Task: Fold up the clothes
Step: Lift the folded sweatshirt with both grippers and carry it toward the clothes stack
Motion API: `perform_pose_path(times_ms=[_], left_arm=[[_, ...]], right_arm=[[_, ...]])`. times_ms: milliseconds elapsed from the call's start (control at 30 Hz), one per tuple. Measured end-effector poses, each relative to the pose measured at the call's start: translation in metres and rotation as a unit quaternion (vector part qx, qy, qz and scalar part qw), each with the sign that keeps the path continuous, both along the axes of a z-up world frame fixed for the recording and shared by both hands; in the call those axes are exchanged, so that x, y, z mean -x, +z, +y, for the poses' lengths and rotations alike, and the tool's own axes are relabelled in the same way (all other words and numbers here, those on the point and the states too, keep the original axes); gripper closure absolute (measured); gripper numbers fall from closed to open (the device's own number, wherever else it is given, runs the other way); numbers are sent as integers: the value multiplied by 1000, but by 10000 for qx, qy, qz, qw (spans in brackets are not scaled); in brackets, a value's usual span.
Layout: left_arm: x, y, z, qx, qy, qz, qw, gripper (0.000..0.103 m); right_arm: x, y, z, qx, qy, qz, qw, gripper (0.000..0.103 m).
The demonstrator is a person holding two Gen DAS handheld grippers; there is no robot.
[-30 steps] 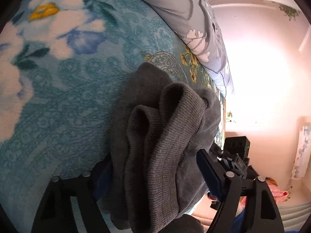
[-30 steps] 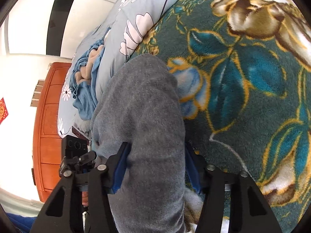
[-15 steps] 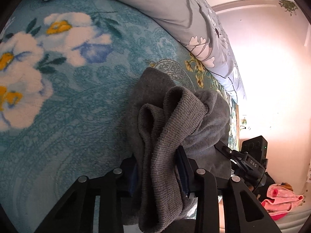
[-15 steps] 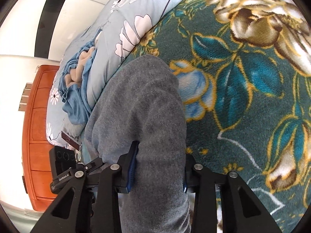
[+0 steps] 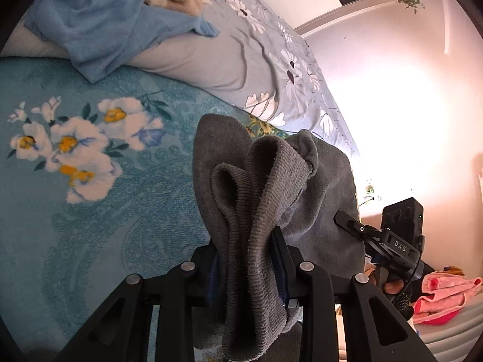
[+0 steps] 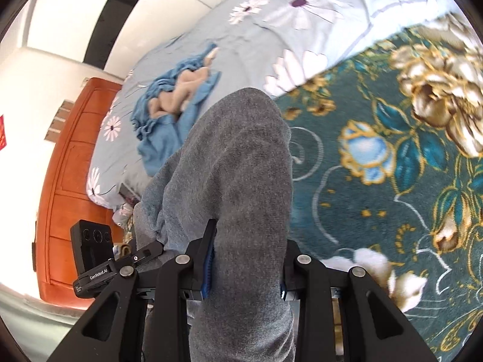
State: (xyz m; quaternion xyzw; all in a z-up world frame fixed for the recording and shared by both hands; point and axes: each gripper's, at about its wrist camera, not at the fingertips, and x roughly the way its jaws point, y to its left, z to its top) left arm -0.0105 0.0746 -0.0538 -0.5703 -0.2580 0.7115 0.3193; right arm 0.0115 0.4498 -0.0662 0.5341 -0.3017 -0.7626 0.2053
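While both claws, left claw (image 5: pixel 246 259) and right claw (image 6: pixel 246 259), pinch the grey garment (image 5: pixel 265 187) and the right one's jaws are closing, the bunched ribbed cuff could slip free over the bed blanket (image 5: pixel 75 211), spoiling the fold.

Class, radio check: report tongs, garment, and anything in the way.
Left tongs clamped on grey garment, ribbed edge bunched. Right tongs closing on it too. Blue cloth on the floral duvet behind, apart.

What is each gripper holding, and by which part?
Left gripper pinches the grey garment by its ribbed edge; right gripper, closing, clamps a plain bunched fold.
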Motion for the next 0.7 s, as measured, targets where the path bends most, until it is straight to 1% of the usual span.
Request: perform_pose_path(times_ms=[100,233,333,433,567,700], left_arm=[[-6,25,-33,-59,79,203,9997,71],[-15,63,-87,18,204,539,9983,71],[-20,85,-139,35,420,719,9965,71],[-30,103,-192,133,673,897,9936,71],[-48,129,-268,325,1107,1145,9867,71],[-65,147,-349,400,1528,1229,9798,71]], right_arm=[[-2,24,-26,10,223,238,9995,70],[-2,52,-74,19,608,514,9968,70],[-1,66,-119,122,975,669,9929,70],[1,76,-168,254,1357,767,9874,70],[1,88,-243,447,1967,926,9751,70],[-4,97,-320,760,2578,1001,9580,70]])
